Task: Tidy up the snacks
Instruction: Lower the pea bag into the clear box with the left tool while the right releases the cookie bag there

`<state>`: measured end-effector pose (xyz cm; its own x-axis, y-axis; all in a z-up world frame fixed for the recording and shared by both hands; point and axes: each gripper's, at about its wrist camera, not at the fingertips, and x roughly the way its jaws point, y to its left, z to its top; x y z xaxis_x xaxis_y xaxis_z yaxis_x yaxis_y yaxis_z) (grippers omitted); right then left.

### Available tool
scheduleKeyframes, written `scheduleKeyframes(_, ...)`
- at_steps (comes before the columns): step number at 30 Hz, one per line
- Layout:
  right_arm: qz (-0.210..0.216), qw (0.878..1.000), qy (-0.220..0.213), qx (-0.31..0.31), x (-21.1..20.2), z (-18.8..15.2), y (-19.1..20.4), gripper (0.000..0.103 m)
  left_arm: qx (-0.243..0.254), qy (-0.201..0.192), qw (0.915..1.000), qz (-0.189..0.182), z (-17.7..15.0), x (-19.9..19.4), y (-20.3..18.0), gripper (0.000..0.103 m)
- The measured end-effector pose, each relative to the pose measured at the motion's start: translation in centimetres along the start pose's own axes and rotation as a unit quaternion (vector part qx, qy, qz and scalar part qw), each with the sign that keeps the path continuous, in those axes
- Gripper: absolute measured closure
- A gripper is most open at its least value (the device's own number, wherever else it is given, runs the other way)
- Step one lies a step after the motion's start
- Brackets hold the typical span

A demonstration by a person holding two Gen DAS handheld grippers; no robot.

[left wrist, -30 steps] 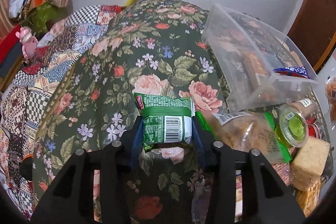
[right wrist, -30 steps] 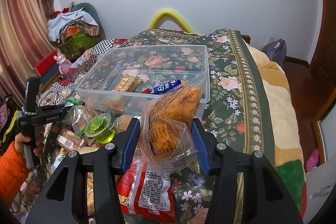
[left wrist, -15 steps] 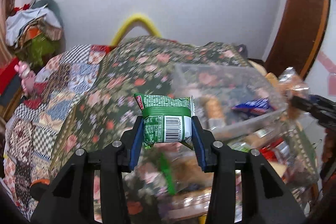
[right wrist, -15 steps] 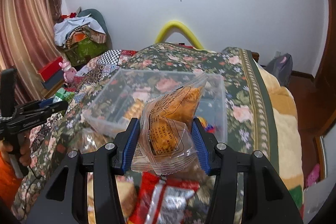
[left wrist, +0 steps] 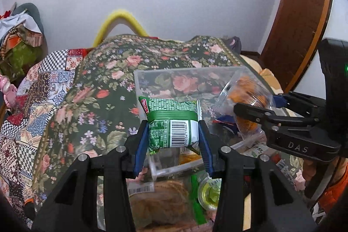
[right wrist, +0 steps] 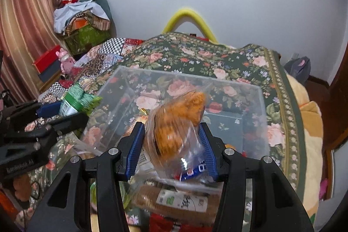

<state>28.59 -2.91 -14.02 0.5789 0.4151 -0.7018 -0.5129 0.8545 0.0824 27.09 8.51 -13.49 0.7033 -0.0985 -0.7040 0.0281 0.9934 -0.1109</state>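
My left gripper [left wrist: 173, 134] is shut on a green snack packet [left wrist: 173, 122] with a barcode, held above the near left edge of a clear plastic bin [left wrist: 152, 77]. My right gripper [right wrist: 171, 140] is shut on a clear bag of orange snacks [right wrist: 178, 123], held over the near side of the same bin [right wrist: 250, 88]. The right gripper with its bag also shows at the right of the left wrist view [left wrist: 256, 105]. The left gripper and green packet show at the left of the right wrist view [right wrist: 76, 101]. A blue packet [right wrist: 193, 171] lies in the bin.
The bin sits on a bed with a dark floral cover [left wrist: 104, 79]. Loose snacks lie in front of it: a round bread pack [left wrist: 161, 195], a green jelly cup [left wrist: 209, 192], a wrapped cake [right wrist: 180, 199]. A clothes pile [right wrist: 82, 19] stands at the left wall.
Both grippers moved up and forward with their packets to the clear bin. The right gripper's orange bag now hangs over the bin's near side, and the two grippers have come closer together.
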Motion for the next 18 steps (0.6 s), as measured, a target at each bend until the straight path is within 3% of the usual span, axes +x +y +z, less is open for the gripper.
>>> scheduleKeyframes(7,-0.007,1.0,0.023,-0.012,1.9,0.4,-0.1,0.058,-0.005,0.029,0.9995,-0.01,0.0,2.6,-0.1,0.058)
scheduleKeyframes(10,-0.009,1.0,0.023,-0.019,1.6,0.2,0.0,0.058,0.007,0.027,0.9996,0.004,-0.1,2.8,-0.7,0.056)
scheduleKeyframes(18,-0.002,1.0,0.01,-0.01,-1.1,-0.3,-0.6,0.052,0.002,0.019,0.9998,0.002,-0.1,0.5,-0.8,0.054)
